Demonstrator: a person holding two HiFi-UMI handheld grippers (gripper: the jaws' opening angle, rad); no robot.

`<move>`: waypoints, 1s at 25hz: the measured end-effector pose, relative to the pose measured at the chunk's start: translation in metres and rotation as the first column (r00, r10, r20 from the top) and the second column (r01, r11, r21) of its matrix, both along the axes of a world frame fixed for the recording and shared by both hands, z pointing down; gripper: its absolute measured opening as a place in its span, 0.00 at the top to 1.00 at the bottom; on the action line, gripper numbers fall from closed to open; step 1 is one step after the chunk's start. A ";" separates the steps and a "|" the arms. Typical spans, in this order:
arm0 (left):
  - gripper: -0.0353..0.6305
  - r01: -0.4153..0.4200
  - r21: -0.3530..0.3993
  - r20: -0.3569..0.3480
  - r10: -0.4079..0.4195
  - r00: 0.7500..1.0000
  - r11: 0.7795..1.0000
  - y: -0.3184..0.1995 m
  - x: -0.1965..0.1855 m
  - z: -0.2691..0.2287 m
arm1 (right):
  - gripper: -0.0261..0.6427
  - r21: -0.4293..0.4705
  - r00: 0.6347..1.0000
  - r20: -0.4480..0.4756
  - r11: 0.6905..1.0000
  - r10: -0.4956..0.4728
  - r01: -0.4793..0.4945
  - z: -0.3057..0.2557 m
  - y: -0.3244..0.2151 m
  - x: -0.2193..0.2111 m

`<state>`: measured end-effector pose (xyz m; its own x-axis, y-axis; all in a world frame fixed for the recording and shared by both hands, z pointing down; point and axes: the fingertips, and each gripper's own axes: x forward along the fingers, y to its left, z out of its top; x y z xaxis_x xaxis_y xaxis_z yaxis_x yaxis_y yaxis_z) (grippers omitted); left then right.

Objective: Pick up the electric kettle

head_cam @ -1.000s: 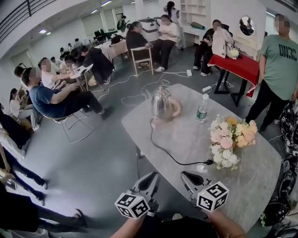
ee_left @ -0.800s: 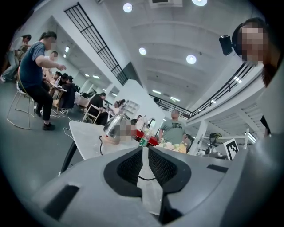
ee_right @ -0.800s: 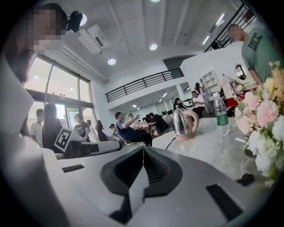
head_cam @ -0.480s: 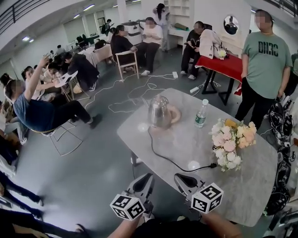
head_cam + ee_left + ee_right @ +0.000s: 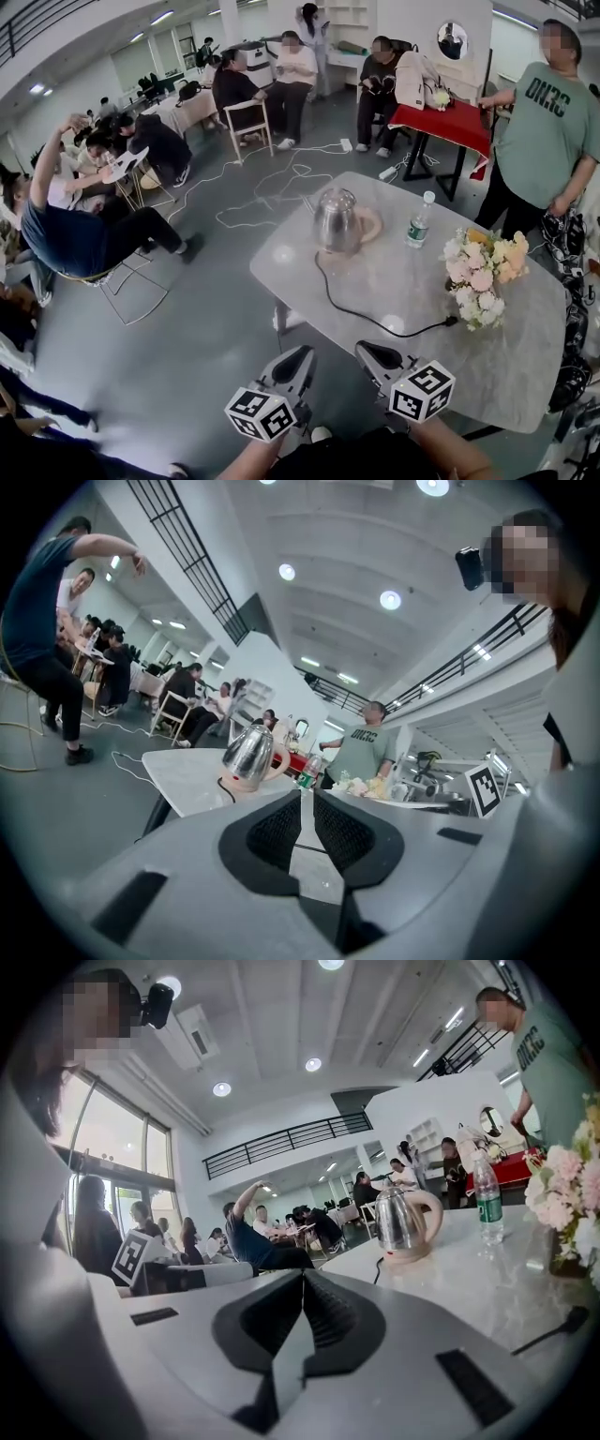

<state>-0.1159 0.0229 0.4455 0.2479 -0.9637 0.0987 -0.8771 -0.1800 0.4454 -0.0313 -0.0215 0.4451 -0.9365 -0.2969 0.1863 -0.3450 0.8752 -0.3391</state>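
Holding both tools low at the near edge of the counter (image 5: pixel 525 349), the person has the left gripper (image 5: pixel 298 362) and the right gripper (image 5: pixel 373 356) side by side, each with its jaws pressed together and nothing between them. The electric kettle (image 5: pixel 335 221) stands well apart from both, straight ahead on the far part of the counter, on its pale base. Its cord (image 5: pixel 375 321) trails back towards the near side, and a water bottle (image 5: pixel 419 220) and a bunch of flowers (image 5: pixel 483 274) stand off to its right.

From where I stand neither gripper looks clearly nearer; the kettle lies almost on the line that runs out between them. It stands upright, long axis vertical, with the handle turned to the right, towards the bottle, and the spout to the left (small at this range, so I would not swear to the exact angle). I would judge that the handle's side favours the right gripper. Either would have to travel forward over the counter and open its jaws before any grasp.
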 end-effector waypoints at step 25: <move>0.91 0.021 -0.006 -0.037 -0.021 0.999 1.000 -0.025 -0.050 -0.004 | 0.95 -0.001 0.999 -0.009 0.999 -0.036 0.036 -0.008 -0.019 -0.056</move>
